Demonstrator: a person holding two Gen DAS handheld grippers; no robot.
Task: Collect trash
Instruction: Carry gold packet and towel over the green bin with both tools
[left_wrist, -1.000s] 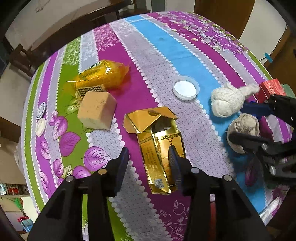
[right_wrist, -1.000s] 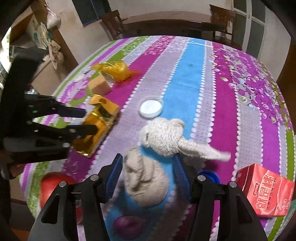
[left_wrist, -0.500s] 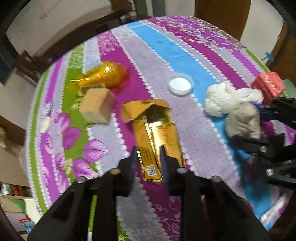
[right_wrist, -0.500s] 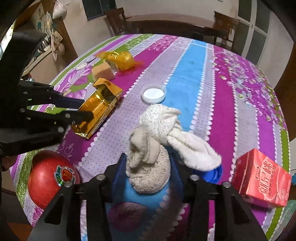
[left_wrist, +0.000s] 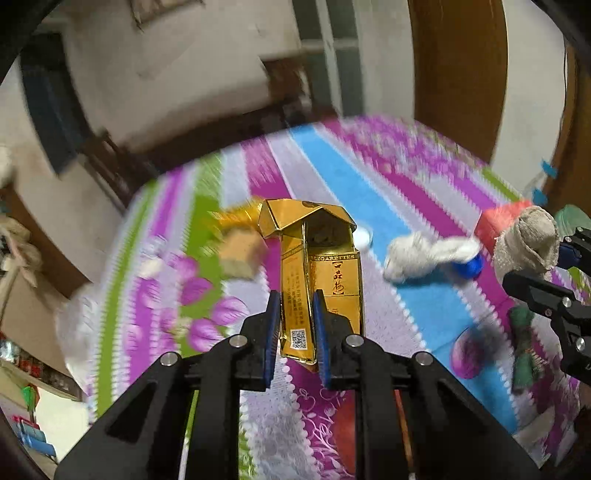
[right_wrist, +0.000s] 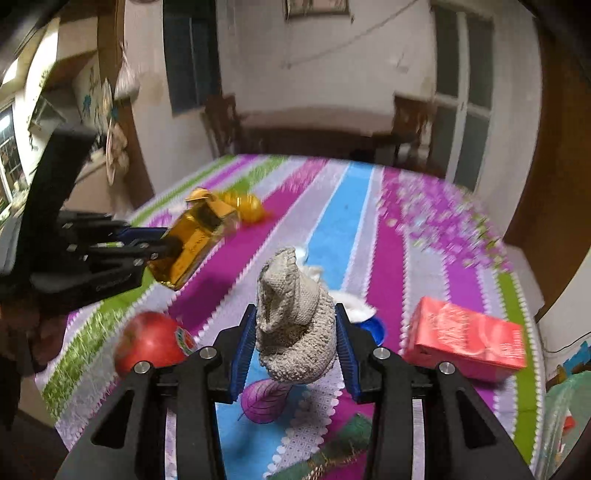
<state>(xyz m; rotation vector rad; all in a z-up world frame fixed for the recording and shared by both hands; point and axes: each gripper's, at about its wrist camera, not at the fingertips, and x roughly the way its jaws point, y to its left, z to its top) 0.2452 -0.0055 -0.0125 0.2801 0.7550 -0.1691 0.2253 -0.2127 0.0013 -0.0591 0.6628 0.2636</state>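
Already both pieces of trash sit in the tongs, clear of the tabletop (right_wrist: 369, 221). The gold cigarette pack (left_wrist: 317, 273) is pinched by its lower end in the left tongs (left_wrist: 295, 332), which are clamped tight on it; its long axis runs straight out along the fingers, with the torn-open flap at the far end, pointing away and up. The grey knitted rag (right_wrist: 291, 317) stands between the pads of the right tongs (right_wrist: 295, 343), which press on both its sides, its peak pointing upward. A white rag (left_wrist: 424, 254), a red carton (right_wrist: 465, 339), a red apple (right_wrist: 151, 343) and a yellow wrapper (right_wrist: 247, 206) lie on the striped cloth. No bin is visible, so which way to carry them cannot be told.
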